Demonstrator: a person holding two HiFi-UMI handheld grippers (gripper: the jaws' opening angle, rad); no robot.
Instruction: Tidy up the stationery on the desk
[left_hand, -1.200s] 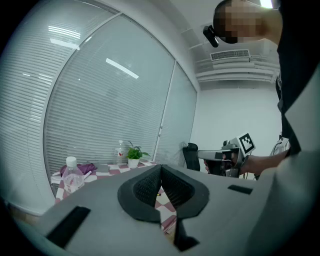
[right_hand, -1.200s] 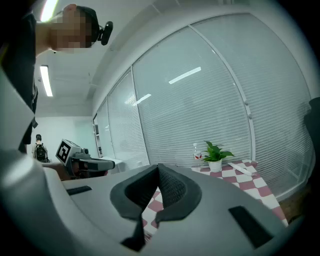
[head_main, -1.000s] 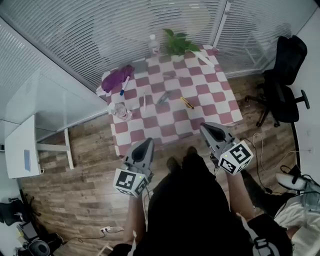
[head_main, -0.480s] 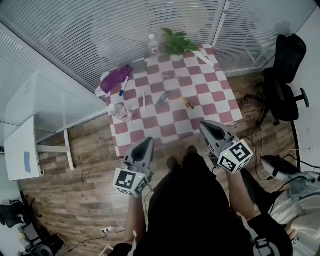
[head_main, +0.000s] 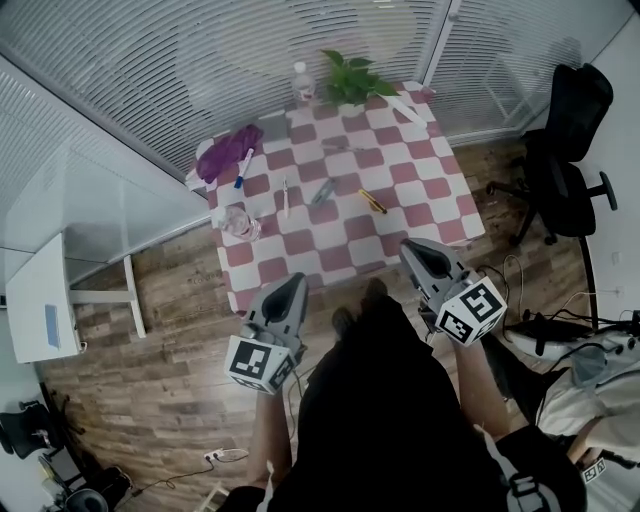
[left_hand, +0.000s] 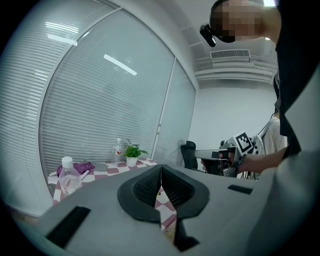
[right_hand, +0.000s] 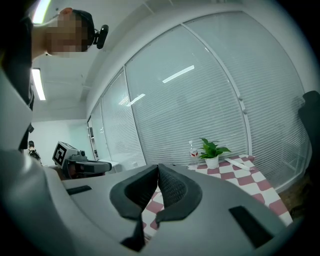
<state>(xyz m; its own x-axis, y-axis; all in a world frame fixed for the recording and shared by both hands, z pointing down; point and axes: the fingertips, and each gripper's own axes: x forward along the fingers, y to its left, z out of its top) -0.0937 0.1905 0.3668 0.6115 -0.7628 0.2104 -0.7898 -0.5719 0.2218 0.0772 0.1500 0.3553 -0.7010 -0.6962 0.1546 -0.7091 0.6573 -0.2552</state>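
Note:
A desk with a red-and-white checked cloth stands in front of me. On it lie a purple pouch, a blue-and-white marker, a thin pen, a grey-blue item and a yellow pen-like item. My left gripper hangs short of the desk's near left corner, shut and empty. My right gripper is held near the desk's front right edge. It is also shut with nothing between its pads.
A clear bottle stands at the desk's left edge. Another bottle and a potted plant are at the back by the blinds. A black office chair is at the right, a white side table at the left, and cables lie on the floor.
Both grippers stay shut and almost in place. The head view has drifted slightly, and a person in light clothing has come into view at the lower right.

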